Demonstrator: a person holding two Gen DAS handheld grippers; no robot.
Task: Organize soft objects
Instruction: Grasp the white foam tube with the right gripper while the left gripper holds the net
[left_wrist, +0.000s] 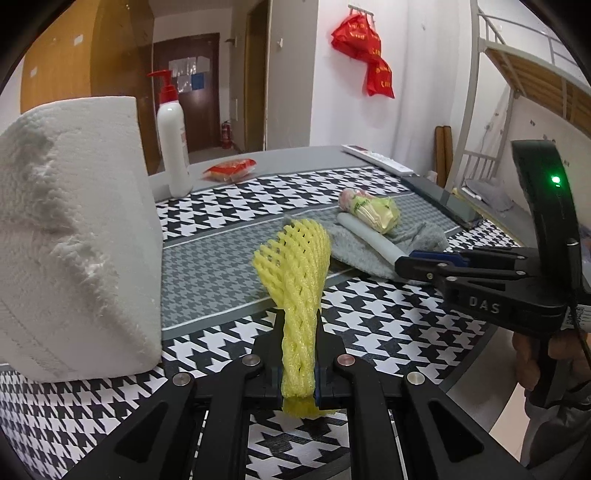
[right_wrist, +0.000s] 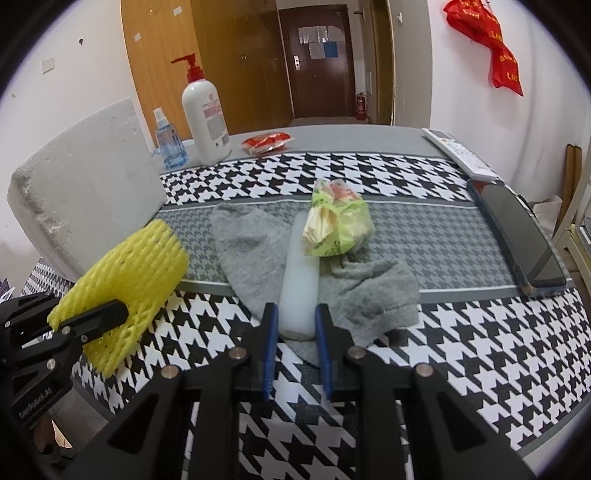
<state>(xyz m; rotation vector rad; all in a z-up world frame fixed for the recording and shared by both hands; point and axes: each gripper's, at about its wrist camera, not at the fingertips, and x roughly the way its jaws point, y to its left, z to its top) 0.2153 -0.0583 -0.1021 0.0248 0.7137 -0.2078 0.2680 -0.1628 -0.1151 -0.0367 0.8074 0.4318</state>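
- My left tool (left_wrist: 298, 354) is clenched on the yellow foam net (left_wrist: 295, 266), squeezing its lower end flat while the wide end fans out above the tabletop (left_wrist: 207, 266). The grip sits near the net's end, so I judge it could slip out if I swing it fast.
- Just left of the net stands the white foam block (left_wrist: 74, 229); a careless sweep that way could knock it over.
- My right tool (right_wrist: 295, 325) grasps the near end of the white foam stick (right_wrist: 300, 273), its blue pads pressing on both sides.
- The stick lies on the grey sock (right_wrist: 258, 254), with the green wrapped packet (right_wrist: 338, 225) resting across its far end. Lifting the stick could roll the packet away or drag the sock along.
- Farther right, the dark phone (right_wrist: 517, 236) lies near the tabletop's edge, well apart from my tools; only a wide swing would reach it.
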